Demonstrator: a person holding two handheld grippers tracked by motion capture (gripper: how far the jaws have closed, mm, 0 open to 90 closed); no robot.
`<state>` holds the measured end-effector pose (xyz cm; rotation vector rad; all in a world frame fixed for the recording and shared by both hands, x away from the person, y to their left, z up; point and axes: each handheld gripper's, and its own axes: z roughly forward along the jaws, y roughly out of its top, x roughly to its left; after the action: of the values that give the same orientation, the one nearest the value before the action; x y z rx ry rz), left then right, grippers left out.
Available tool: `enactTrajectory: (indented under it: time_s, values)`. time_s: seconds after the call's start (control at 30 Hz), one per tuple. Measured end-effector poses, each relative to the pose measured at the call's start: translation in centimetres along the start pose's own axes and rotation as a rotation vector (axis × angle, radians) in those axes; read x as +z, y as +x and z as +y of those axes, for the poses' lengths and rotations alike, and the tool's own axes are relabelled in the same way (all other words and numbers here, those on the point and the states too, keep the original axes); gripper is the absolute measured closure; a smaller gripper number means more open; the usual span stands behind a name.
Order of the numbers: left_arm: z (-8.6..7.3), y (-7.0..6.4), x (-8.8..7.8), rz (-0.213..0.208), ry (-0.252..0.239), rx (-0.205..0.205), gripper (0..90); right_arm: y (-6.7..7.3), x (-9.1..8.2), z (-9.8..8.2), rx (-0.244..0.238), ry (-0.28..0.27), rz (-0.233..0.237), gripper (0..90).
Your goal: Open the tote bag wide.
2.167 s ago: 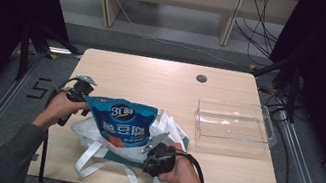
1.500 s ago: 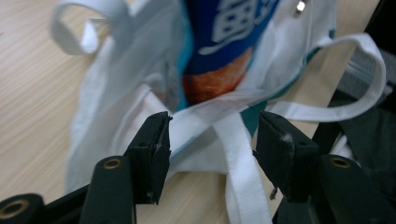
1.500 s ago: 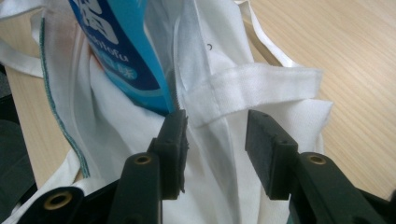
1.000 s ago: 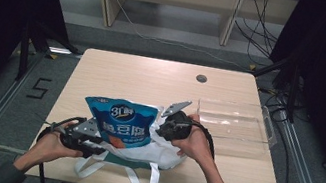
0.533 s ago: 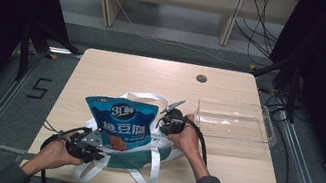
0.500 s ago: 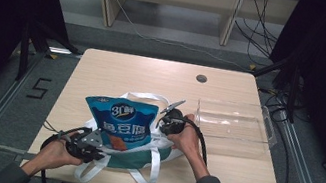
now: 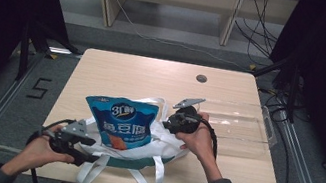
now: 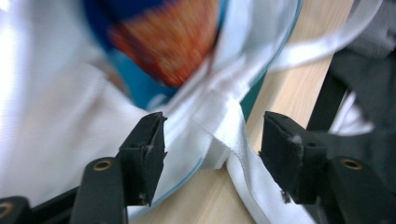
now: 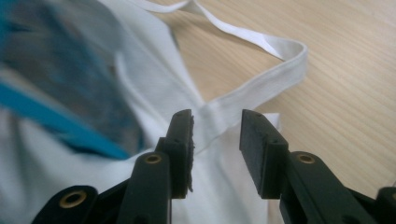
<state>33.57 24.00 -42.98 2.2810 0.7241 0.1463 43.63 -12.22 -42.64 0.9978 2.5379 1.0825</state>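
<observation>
Right, both grippers are at the white tote bag (image 7: 161,144), which lies at the near middle of the wooden table (image 7: 124,72) with a blue snack pouch (image 7: 121,120) standing up out of its mouth. The pouch carries white lettering and an orange picture low on its front.

Over on the near-left corner, the left gripper (image 7: 72,137) sits low by the bag's edge, held in the person's left hand (image 7: 41,150). From its own camera the jaws stand wide apart, and a white strap (image 8: 243,154) runs down between them where it meets the bag's teal-edged rim (image 8: 254,88). Neither pad touches the cloth. The pouch's orange print (image 8: 168,39) looms blurred just behind.

On the far right side of the bag, the right gripper (image 7: 181,120) is held in the right hand (image 7: 198,139), its grey plate tilted up. Its jaws are parted to a narrow gap, and the spot where the other handle (image 9: 261,88) joins the bag sits right at that gap. It looks as if the cloth lies just beyond the pads rather than pinched, though the angle makes that hard to settle.

Beyond the right hand, a clear plastic tray (image 7: 245,131) rests on the table's right side. A small dark round hole (image 7: 201,78) marks the far edge of the tabletop.
</observation>
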Motion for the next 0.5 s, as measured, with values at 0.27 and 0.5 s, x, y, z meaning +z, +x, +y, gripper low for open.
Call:
enactTrajectory:
  time_s: [0.27, 0.5]
  values:
    - [1.7, 3.0, -3.3, 0.228, -0.018, 0.015, 43.4, 3.4, -2.4, -2.4, -0.045, 0.031, 0.098, 64.0]
    - [3.1, 7.8, 2.7, 0.145, 0.083, 0.032, 68.5, 5.1, -1.8, -3.9, -0.081, 0.102, 0.131, 71.2]
